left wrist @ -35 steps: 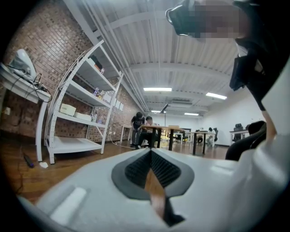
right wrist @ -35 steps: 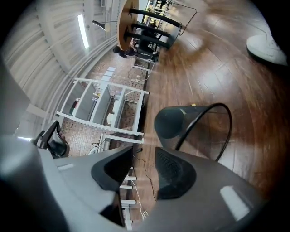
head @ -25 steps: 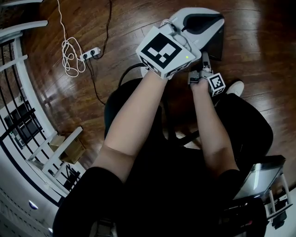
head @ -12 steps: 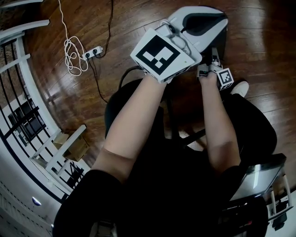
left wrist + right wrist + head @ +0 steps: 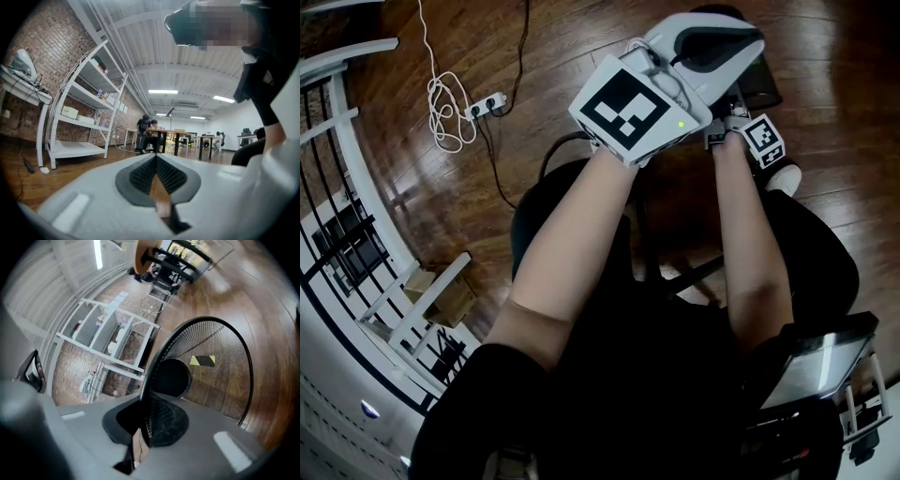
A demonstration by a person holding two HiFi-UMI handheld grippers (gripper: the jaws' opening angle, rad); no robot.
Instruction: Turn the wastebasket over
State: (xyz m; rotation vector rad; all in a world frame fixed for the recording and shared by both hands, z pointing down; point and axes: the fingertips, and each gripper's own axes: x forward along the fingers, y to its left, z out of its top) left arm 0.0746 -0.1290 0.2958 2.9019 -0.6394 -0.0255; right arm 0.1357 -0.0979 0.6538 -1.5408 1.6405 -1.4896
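- The round black wire-mesh wastebasket (image 5: 220,376) is tipped over the brown wooden floor (image 5: 534,56), with its open mouth facing the right gripper (image 5: 146,427).
- The right gripper's jaws are clamped on the wastebasket's rim, with mesh between them.
- The left gripper (image 5: 158,185) is just left of the wastebasket, its jaws closed together on nothing.
- A white power strip (image 5: 483,106) lies well to the wastebasket's left.

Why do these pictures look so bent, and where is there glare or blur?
Head view: pale glare patches lie on the glossy brown wooden floor; the white railing curves. Left gripper view: black corners from the wide lens, bright ceiling strip lights. Right gripper view: the white metal shelving bows, the black wire-mesh wastebasket is sharp, the far floor smears.
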